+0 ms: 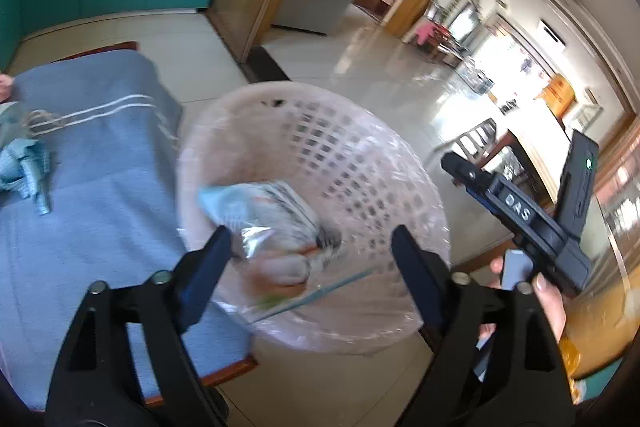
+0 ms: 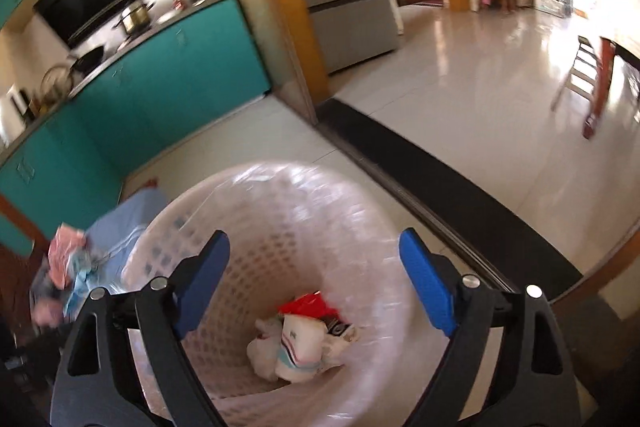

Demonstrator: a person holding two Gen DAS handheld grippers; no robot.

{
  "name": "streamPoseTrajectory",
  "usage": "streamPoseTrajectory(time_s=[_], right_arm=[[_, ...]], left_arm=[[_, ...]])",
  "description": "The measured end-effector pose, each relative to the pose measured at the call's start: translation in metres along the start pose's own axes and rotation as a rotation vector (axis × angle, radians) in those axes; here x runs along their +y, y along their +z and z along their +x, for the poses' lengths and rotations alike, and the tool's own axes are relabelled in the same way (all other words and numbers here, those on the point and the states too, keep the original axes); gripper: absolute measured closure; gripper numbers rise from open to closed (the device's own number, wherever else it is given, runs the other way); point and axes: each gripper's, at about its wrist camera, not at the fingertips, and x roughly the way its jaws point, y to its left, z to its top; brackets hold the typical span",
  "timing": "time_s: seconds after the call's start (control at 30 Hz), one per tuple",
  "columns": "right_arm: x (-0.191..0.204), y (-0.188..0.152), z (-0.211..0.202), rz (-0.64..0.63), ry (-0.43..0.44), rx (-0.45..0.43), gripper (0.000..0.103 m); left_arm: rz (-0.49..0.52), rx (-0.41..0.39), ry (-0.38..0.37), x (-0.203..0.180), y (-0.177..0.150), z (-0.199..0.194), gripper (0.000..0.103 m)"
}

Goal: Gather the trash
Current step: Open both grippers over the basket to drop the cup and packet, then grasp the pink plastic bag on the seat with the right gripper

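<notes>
Left wrist view: "DAS" is printed on the right gripper [image 1: 460, 167] at right. The left gripper [image 1: 310, 239] gapes wide and empty over the pink basket [image 1: 360, 155], wrappers [image 1: 264, 211] inside.

Right wrist view: jaws wide, empty; the basket sits low centre, holding crumpled trash [image 2: 304, 343].

The basket [image 2: 280, 211] is pale perforated plastic, lined with glossy clear film. Matt blue cloth [image 1: 100, 163] covers the worktop. The floor [image 2: 460, 39] is glossy tile. Crinkled wrappers [image 2: 304, 347] look shiny.
</notes>
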Motion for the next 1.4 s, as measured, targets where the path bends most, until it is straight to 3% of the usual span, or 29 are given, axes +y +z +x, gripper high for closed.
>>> streamPoseTrajectory(time_s=[0.13, 0.3, 0.5, 0.67, 0.8, 0.93, 1.1, 1.23, 1.4], right_arm=[[-0.009, -0.002, -0.001, 0.01, -0.033, 0.003, 0.018], [0.008, -0.01, 0.005, -0.013, 0.012, 0.022, 0.018], [0.071, -0.018, 0.012, -0.112, 0.135, 0.05, 0.018], [0.149, -0.04, 0.017, -0.247, 0.282, 0.102, 0.018], [0.224, -0.064, 0.02, -0.4, 0.413, 0.176, 0.018], [0.307, -0.087, 0.027, -0.581, 0.557, 0.228, 0.018], [0.415, -0.121, 0.056, -0.74, 0.722, 0.391, 0.018], [0.474, -0.14, 0.074, -0.771, 0.769, 0.491, 0.018], [0.499, -0.164, 0.098, -0.75, 0.76, 0.619, 0.019]], left_arm=[[0.002, -0.024, 0.074, 0.008, -0.006, -0.011, 0.012], [-0.131, -0.077, 0.264, 0.071, -0.018, -0.04, 0.011], [-0.291, -0.138, 0.626, 0.162, -0.054, -0.084, 0.011], [-0.379, -0.142, 0.732, 0.214, -0.086, -0.126, 0.011], [-0.392, -0.161, 0.75, 0.224, -0.1, -0.143, 0.011], [-0.33, -0.162, 0.791, 0.212, -0.103, -0.147, 0.011], [-0.331, -0.146, 0.776, 0.212, -0.113, -0.149, 0.011], [-0.343, -0.161, 0.765, 0.215, -0.116, -0.159, 0.011], [-0.359, -0.193, 0.718, 0.215, -0.117, -0.172, 0.011]])
